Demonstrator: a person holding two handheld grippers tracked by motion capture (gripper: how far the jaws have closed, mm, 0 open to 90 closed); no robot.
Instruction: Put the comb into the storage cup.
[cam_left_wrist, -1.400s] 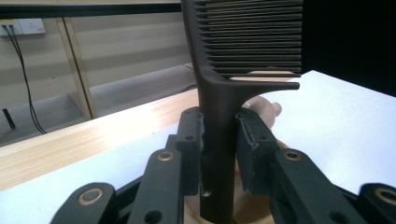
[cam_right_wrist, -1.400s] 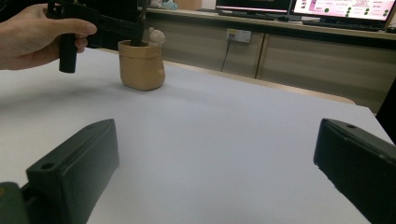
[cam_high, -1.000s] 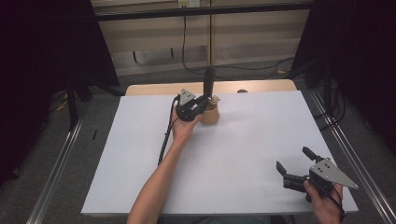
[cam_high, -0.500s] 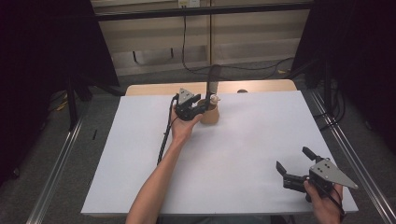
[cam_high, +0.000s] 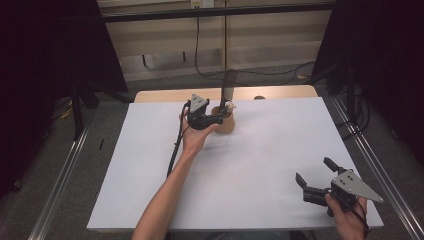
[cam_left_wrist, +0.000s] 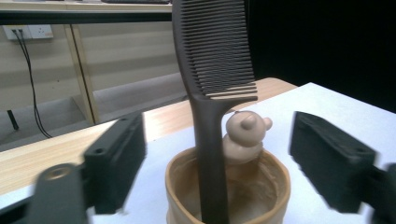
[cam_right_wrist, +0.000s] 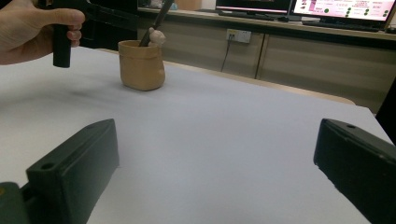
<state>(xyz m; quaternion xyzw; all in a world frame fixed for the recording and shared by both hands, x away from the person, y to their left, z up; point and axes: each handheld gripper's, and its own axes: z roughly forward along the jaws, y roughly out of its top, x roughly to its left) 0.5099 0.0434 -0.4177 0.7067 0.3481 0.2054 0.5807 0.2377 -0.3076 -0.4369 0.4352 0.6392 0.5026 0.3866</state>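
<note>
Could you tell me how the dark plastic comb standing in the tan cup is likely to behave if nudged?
The dark plastic comb looks stiff. It stands tall and leaning in the small tan cup, so a nudge would probably swing it around the rim. The short cup might tip too.

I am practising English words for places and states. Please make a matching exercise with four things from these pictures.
Things:
1. comb
2. bear figure
3. left gripper
4. right gripper

Descriptions:
A. open, near the table's front right corner
B. pale, at the cup's rim
C. dark, standing upright in the tan cup
D. open around the comb handle, not touching

Pairs: 1-C, 2-B, 3-D, 4-A
</note>
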